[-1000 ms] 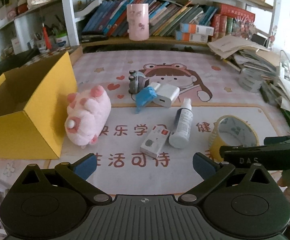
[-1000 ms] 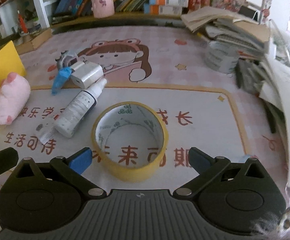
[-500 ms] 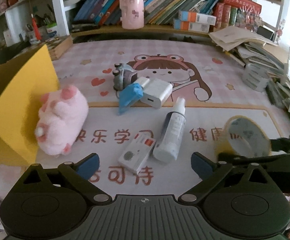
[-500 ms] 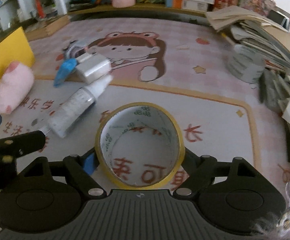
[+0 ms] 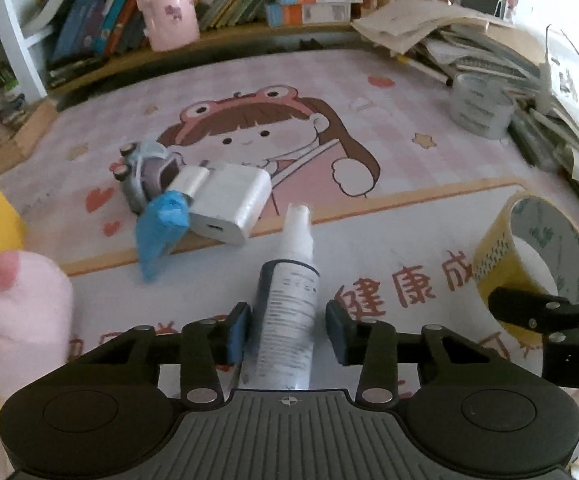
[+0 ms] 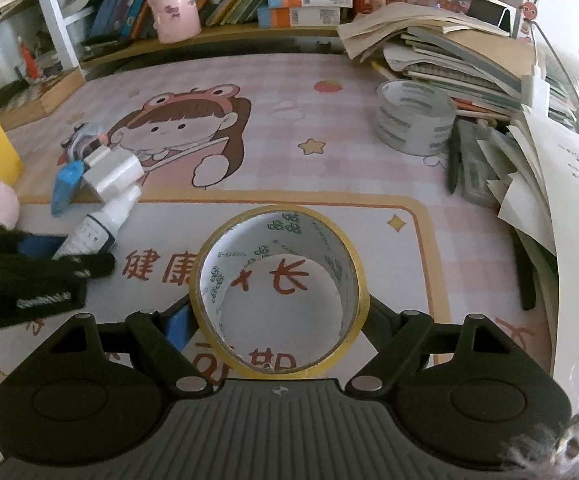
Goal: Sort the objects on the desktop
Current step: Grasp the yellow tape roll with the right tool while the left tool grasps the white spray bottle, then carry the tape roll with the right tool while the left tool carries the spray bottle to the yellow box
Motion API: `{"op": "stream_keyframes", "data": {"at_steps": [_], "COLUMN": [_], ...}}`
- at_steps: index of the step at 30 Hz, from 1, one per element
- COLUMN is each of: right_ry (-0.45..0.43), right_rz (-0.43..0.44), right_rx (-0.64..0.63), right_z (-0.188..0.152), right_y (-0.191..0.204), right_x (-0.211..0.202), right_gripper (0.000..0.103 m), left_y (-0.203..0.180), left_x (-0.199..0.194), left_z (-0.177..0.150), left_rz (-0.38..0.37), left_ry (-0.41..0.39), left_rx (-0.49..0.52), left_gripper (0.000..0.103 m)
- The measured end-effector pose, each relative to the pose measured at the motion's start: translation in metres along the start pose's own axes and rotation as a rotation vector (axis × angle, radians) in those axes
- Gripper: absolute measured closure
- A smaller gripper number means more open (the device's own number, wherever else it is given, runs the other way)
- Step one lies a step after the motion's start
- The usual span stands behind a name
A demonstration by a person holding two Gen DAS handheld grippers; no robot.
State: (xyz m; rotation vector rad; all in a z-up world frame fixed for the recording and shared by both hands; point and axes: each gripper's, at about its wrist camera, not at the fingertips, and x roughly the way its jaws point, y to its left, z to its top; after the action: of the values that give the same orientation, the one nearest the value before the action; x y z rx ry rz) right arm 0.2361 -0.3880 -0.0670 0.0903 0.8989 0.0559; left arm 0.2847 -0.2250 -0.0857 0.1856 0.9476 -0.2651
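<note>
A: Where's the spray bottle?
B: On the mat, nozzle pointing away, between the part-open left gripper; contact's unclear.
A: Right gripper?
B: Closed on the tape roll.

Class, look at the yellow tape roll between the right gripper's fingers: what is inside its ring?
Through the yellow tape roll only the desk mat with red printed characters shows, nothing else. The roll's wall hides part of those characters.
</note>
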Motion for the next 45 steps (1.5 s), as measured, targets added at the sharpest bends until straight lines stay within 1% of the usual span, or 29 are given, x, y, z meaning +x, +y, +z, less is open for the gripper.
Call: {"op": "stream_keyframes", "data": {"at_steps": [1, 6, 8, 10, 12, 17, 21, 25, 27, 30, 36, 42, 45], "right_ry": [-0.002, -0.001, -0.003, -0.017, -0.042, -0.078, -0.117, -0.164, -0.180, -0.197, -0.227, -0.212, -0.187], "right_rz": [0.002, 0.016, 0.021, 0.021, 0.013, -0.025, -0.052, -0.064, -0.059, -0.045, -0.050, -0.052, -0.045], "right_rx": [0.000, -0.008, -0.015, -0.027, -0.033, -0.020, 0.008, 0.032, 0.041, 0.039, -0.018, -0.024, -0.030], "right_z": [0.001, 0.002, 0.001, 0.001, 0.000, -0.006, -0.010, -0.012, -0.013, -0.019, -0.037, -0.061, -0.075], "right_y": [0.000, 0.003, 0.005, 0.008, 0.011, 0.016, 0.027, 0.042, 0.052, 0.074, 0.122, 0.170, 0.198], "right_x": [0.000, 0.001, 0.000, -0.004, -0.010, -0.028, -0.045, -0.065, -0.075, -0.090, -0.109, -0.116, -0.120], "right_gripper": [0.022, 0.022, 0.022, 0.022, 0.022, 0.022, 0.022, 0.022, 0.022, 0.022, 0.022, 0.022, 0.022], "left_y": [0.001, 0.008, 0.013, 0.021, 0.027, 0.040, 0.052, 0.065, 0.077, 0.095, 0.130, 0.168, 0.188], "left_x": [0.000, -0.001, -0.001, -0.003, -0.010, -0.038, -0.062, -0.091, -0.107, -0.124, -0.149, -0.167, -0.178], "left_z": [0.000, -0.003, -0.002, -0.002, -0.001, 0.005, 0.005, -0.004, -0.013, -0.028, -0.066, -0.107, -0.130], "left_rz": [-0.006, -0.031, -0.051, -0.084, -0.110, -0.159, -0.211, -0.248, -0.262, -0.279, -0.302, -0.319, -0.321], "left_ry": [-0.003, -0.009, -0.007, -0.004, -0.028, -0.118, -0.166, -0.208, -0.231, -0.246, -0.258, -0.265, -0.257], "left_rx": [-0.006, -0.038, -0.071, -0.127, -0.178, -0.241, -0.261, -0.244, -0.254, -0.281, -0.311, -0.338, -0.346], "left_gripper": [0.063, 0.070, 0.072, 0.072, 0.072, 0.072, 0.072, 0.072, 0.072, 0.072, 0.072, 0.072, 0.072]}}
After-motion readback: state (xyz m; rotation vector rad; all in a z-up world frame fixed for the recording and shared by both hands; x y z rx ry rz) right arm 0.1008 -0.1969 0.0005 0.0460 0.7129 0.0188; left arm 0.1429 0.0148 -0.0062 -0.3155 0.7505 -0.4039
